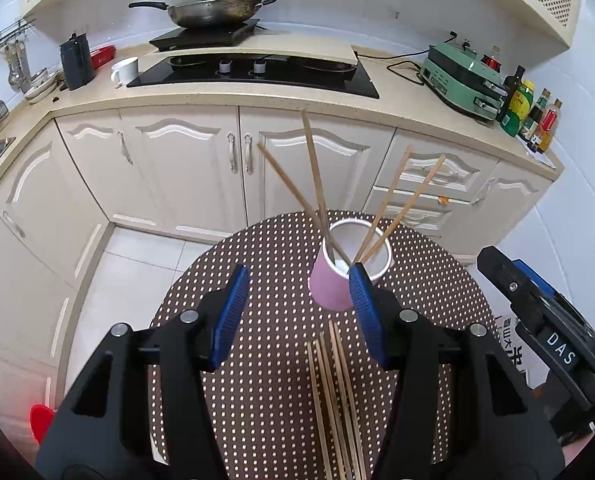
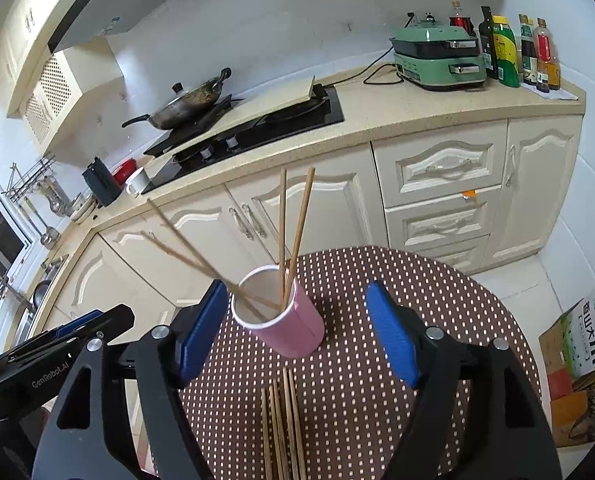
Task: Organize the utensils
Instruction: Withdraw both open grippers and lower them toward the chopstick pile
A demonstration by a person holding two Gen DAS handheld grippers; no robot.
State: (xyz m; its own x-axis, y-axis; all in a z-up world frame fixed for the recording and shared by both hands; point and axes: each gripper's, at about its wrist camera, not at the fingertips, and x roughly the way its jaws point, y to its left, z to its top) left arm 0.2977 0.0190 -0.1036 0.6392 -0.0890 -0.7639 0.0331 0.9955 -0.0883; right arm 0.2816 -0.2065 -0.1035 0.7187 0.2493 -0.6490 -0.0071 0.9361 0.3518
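A pink paper cup [image 1: 331, 286] [image 2: 293, 328] stands on the round dotted table [image 1: 257, 360] [image 2: 377, 300] and holds several wooden chopsticks [image 1: 313, 176] [image 2: 297, 232] that lean outward. Several more chopsticks [image 1: 335, 400] [image 2: 283, 428] lie flat on the table in front of the cup. My left gripper [image 1: 299, 312] is open and empty, above the loose chopsticks, its right finger close to the cup. My right gripper [image 2: 297, 332] is open and empty, with the cup between its fingers; whether it touches is unclear. Each gripper shows at the edge of the other's view.
Cream kitchen cabinets [image 1: 201, 168] with a counter stand beyond the table. On the counter are a hob [image 1: 257, 72], a wok [image 1: 213, 10], a green cooker [image 2: 437, 58] and bottles [image 2: 509, 52]. A cardboard box [image 2: 577, 352] sits on the floor at the right.
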